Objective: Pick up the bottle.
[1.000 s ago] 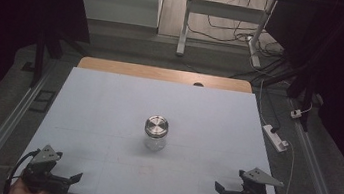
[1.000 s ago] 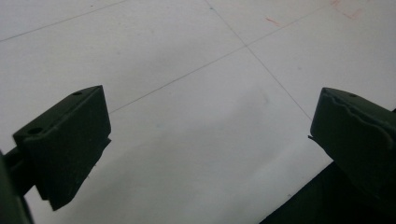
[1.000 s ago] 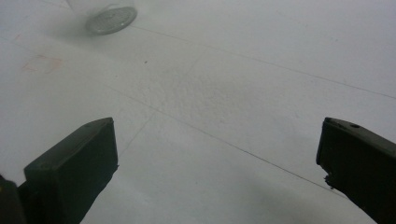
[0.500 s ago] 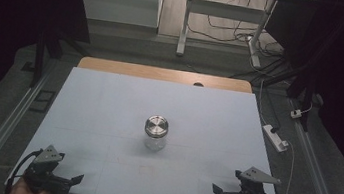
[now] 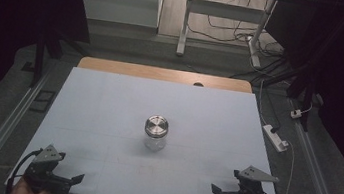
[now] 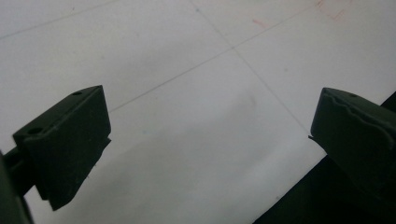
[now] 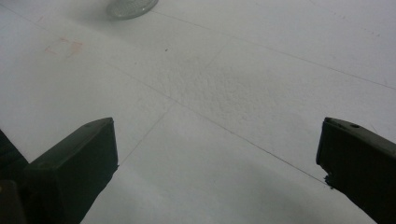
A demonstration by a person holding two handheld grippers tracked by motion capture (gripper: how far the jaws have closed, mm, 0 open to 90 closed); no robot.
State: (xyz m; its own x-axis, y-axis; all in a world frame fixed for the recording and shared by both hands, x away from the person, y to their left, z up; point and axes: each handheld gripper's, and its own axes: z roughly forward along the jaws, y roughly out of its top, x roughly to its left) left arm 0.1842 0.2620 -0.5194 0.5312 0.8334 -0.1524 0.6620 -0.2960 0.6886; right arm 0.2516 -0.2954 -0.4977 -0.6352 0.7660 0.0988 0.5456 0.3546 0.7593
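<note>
A small clear glass jar (image 5: pixel 155 134) with a round metal lid stands upright in the middle of the white table top (image 5: pixel 107 113). My left gripper (image 5: pixel 73 180) rests at the near left corner, open, with nothing between its jaws; in the left gripper view the left gripper (image 6: pixel 210 126) hangs over bare white surface beside the table's edge. My right gripper (image 5: pixel 216 191) sits at the near right corner, also open and empty. In the right gripper view the right gripper (image 7: pixel 217 144) points toward the jar's base (image 7: pixel 130 6), far ahead at upper left.
A wooden strip (image 5: pixel 163 73) borders the table's far edge. Metal rails (image 5: pixel 1 132) run along both sides on the floor. A white power strip (image 5: pixel 275 137) with cables lies on the floor to the right. A desk frame (image 5: pixel 184 23) stands beyond the table.
Both grippers have shifted only slightly along the near edge, the right one a little to the left. The jar has not moved.
</note>
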